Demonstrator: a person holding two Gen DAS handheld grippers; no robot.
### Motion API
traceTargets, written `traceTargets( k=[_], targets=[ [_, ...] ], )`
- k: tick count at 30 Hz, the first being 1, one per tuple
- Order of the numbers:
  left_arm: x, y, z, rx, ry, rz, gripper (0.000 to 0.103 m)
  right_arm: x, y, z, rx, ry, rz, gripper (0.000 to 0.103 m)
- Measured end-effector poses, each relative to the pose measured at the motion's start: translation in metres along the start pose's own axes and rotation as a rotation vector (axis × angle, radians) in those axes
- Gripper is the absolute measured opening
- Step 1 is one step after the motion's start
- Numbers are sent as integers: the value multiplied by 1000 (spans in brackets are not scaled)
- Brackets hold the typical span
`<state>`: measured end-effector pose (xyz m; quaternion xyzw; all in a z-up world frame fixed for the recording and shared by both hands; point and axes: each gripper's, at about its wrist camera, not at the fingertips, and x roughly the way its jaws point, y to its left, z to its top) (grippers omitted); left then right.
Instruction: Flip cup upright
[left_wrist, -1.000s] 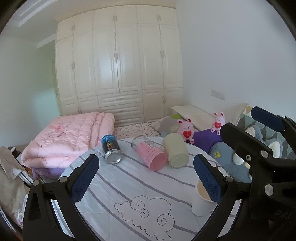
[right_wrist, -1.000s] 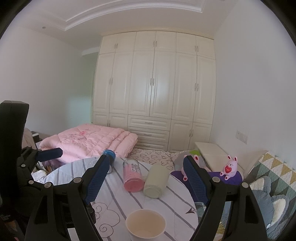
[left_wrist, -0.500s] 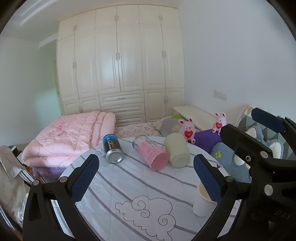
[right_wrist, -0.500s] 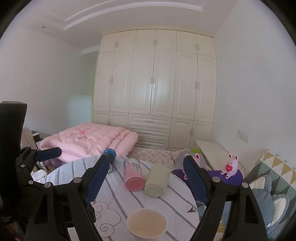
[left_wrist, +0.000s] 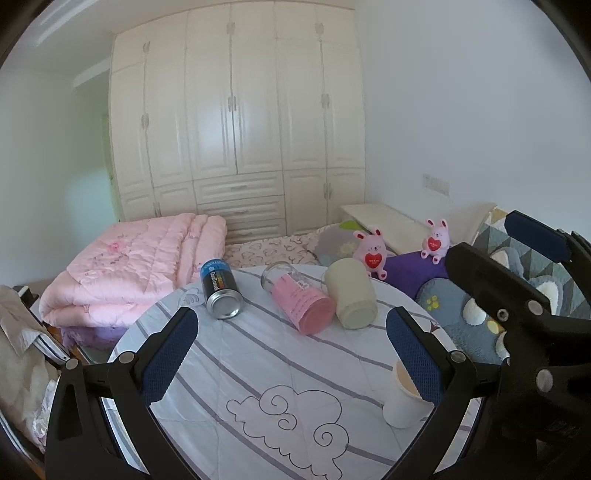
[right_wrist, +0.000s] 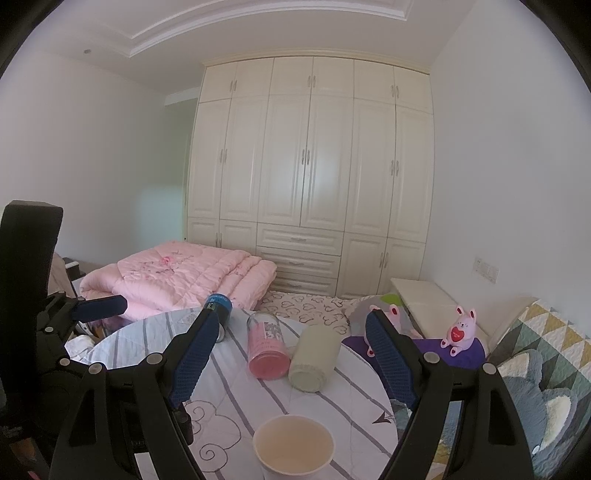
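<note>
Left wrist view: the left gripper (left_wrist: 288, 354) hangs over the near part of the round table (left_wrist: 258, 354), jaws spread wide, holding nothing. From left to right along the far edge of the table lie a can (left_wrist: 221, 292), a pink-filled jar (left_wrist: 299, 299) and a pale green cup (left_wrist: 352, 293), all three on their sides with bases toward the camera. The jar and the green cup touch at their near ends; the can lies apart from them. A white paper cup (left_wrist: 404, 400) stands upright at the near right edge, partly hidden behind the right finger pad (left_wrist: 413, 358).

Right wrist view: the right gripper (right_wrist: 295, 365) is likewise spread wide and empty. The paper cup (right_wrist: 293, 448) stands mouth-up directly below it, near the table's near edge. The green cup (right_wrist: 314, 356) lies between the fingers, further back, against the jar (right_wrist: 266, 349). The left gripper (right_wrist: 99, 308) appears at the left edge of the table.
</note>
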<state>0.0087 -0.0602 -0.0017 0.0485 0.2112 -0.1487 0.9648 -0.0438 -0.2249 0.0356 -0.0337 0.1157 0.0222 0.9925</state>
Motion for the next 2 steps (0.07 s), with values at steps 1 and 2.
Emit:
traceTargets(
  k=[1,2],
  targets=[
    [0,1,0,-2,2,-1,103,0,0,0,2,-2,-1,83],
    [1,1,0,-3,5,0,103,0,0,0,3,0,0,83]
  ],
)
